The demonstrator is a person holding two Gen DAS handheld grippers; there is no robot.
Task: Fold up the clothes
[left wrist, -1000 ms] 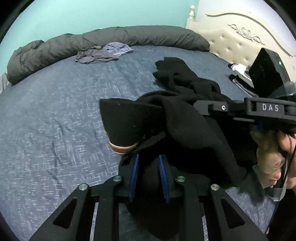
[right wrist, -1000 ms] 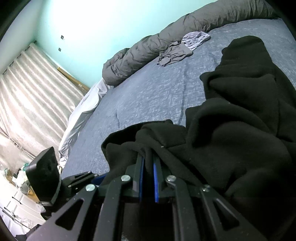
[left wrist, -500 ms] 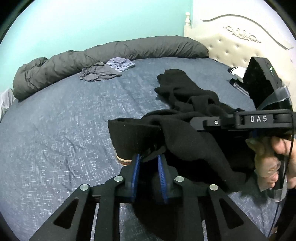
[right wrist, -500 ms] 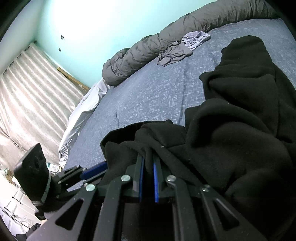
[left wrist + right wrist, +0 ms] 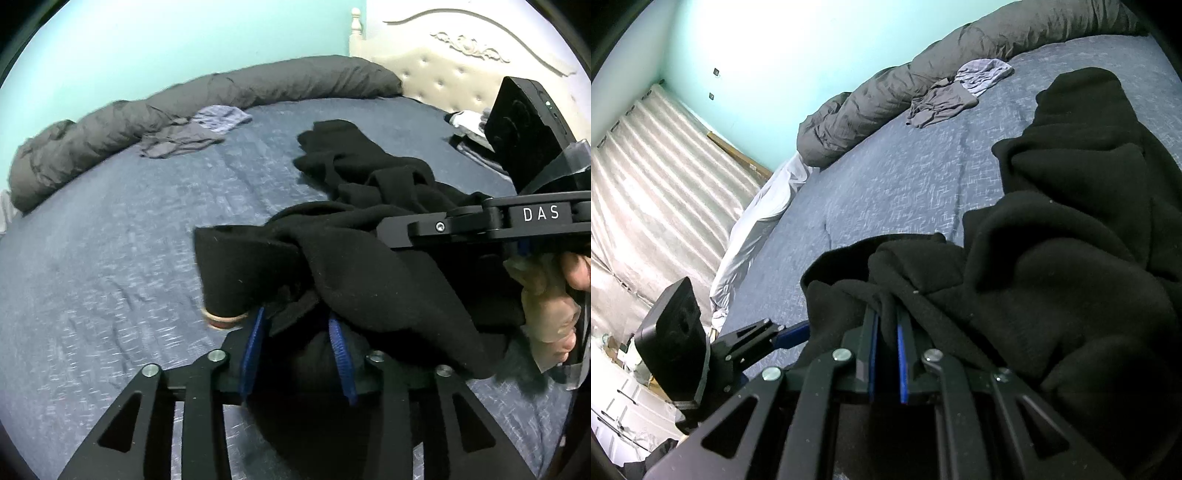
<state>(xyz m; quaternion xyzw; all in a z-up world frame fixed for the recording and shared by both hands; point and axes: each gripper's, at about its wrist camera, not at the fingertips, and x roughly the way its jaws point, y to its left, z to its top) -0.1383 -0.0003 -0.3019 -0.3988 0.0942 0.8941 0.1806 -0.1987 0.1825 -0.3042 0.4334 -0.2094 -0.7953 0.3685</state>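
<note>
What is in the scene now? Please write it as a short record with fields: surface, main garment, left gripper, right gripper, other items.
surface: bed with blue sheet
main garment: black garment, crumpled, partly lifted off the sheet
left gripper: left gripper, jaws opening, black fabric between them
right gripper: right gripper, jaws shut on a fold of the black garment
other items: grey duvet rolled along the far edge; grey clothes beside it; cream headboard

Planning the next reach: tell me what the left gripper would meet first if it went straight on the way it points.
The left gripper, its jaws opening, already has the black garment bunched between and ahead of them, so it would press into that cloth first. The blue bedsheet probably lies underneath.
</note>
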